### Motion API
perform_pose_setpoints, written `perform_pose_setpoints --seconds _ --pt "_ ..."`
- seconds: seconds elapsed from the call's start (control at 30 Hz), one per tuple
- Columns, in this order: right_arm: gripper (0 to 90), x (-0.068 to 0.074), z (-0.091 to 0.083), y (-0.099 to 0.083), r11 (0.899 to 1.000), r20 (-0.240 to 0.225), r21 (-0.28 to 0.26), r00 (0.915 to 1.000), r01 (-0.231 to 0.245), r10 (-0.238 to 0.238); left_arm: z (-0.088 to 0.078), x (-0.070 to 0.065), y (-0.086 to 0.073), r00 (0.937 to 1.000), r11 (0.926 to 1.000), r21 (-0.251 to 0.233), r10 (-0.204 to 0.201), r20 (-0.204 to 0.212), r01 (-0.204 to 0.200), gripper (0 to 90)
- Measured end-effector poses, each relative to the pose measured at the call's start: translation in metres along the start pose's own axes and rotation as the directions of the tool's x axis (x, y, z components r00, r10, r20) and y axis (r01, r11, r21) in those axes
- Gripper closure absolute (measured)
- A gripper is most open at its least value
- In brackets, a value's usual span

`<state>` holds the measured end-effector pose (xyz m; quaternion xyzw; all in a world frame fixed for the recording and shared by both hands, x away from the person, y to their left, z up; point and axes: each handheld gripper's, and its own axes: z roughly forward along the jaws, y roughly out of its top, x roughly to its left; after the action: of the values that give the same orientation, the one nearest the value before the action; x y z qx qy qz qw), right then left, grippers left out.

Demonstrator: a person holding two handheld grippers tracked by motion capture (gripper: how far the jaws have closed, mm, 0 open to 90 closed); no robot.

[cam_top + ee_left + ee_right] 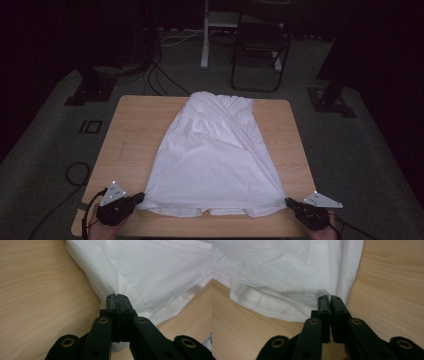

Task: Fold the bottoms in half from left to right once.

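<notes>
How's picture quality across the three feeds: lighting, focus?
High view: dim, room nearly black beyond the table, white garment brightest. Left gripper view: evenly lit, cloth sharp, near linkage soft. Right gripper view: same, soft shadow under the hem.

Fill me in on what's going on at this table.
A person is working a white garment spread flat on the wooden table, using a hand-held claw in each hand. The left claw is shut on the garment's near left corner, and the right claw is shut on its near right corner. The hem runs between them along the table's near edge, and the narrower top end lies at the far edge.
</notes>
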<state>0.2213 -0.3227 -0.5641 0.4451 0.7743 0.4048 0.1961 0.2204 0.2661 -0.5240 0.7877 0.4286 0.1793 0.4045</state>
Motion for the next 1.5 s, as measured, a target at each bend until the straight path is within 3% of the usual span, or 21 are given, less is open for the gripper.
perform_pose_setpoints --seconds 0.1,0.13,0.2,0.43,0.6,0.8,1.03,1.3,1.4,1.43,1.5 --pt "63.9 0.0 0.003 0.003 1.0 0.027 0.028 0.9996 -0.002 0.001 0.004 0.004 0.002 0.9998 0.9994 -0.032 -0.015 -0.016 0.015 65.2" --pt "59.4 -0.001 0.001 0.005 1.0 0.022 0.015 0.9998 -0.003 0.003 0.004 0.005 0.003 0.9996 0.9989 -0.042 -0.02 -0.021 0.019 59.0" --pt "54.6 -0.003 -0.003 0.007 1.0 0.022 -0.001 0.9998 -0.006 0.006 0.004 0.009 0.007 0.999 0.9984 -0.05 -0.026 -0.036 0.025 57.3" --pt "51.3 -0.017 -0.012 0.009 0.999 0.031 -0.029 0.9992 -0.023 0.024 0.019 0.023 0.02 0.9967 0.9984 -0.047 -0.035 -0.074 0.031 51.0" --pt "50.8 -0.028 -0.013 0.015 0.999 0.036 -0.047 0.9991 -0.02 0.021 0.036 0.03 0.033 0.9952 0.999 -0.043 -0.018 -0.096 0.014 49.5" --pt "50.8 -0.039 -0.017 0.026 0.994 0.056 -0.104 0.9976 -0.034 0.04 0.056 0.039 0.051 0.9934 0.9991 -0.041 -0.013 -0.114 0.008 47.9" --pt "50.4 -0.042 -0.004 0.039 0.992 0.053 -0.123 0.9974 -0.043 0.05 0.077 0.046 0.064 0.9923 0.9997 -0.024 -0.01 -0.123 0.007 46.0" --pt "51.8 -0.032 0.073 0.094 0.995 -0.019 -0.101 0.9996 0.017 -0.019 0.117 0.065 0.091 0.9912 0.9989 -0.001 -0.046 -0.124 0.046 45.0" --pt "51.5 -0.028 0.101 0.114 0.996 -0.031 -0.087 0.9988 0.034 -0.037 0.13 0.073 0.1 0.9894 0.9973 0.012 -0.07 -0.127 0.072 45.1" --pt "51.5 -0.028 0.101 0.114 0.996 -0.031 -0.087 0.9988 0.034 -0.037 0.13 0.073 0.1 0.9894 0.9973 0.012 -0.07 -0.127 0.072 45.2" --pt "50.6 -0.027 0.123 0.13 0.997 -0.025 -0.055 0.9985 0.047 -0.049 0.141 0.079 0.104 0.9872 0.9951 0.023 -0.092 -0.13 0.096 45.4"
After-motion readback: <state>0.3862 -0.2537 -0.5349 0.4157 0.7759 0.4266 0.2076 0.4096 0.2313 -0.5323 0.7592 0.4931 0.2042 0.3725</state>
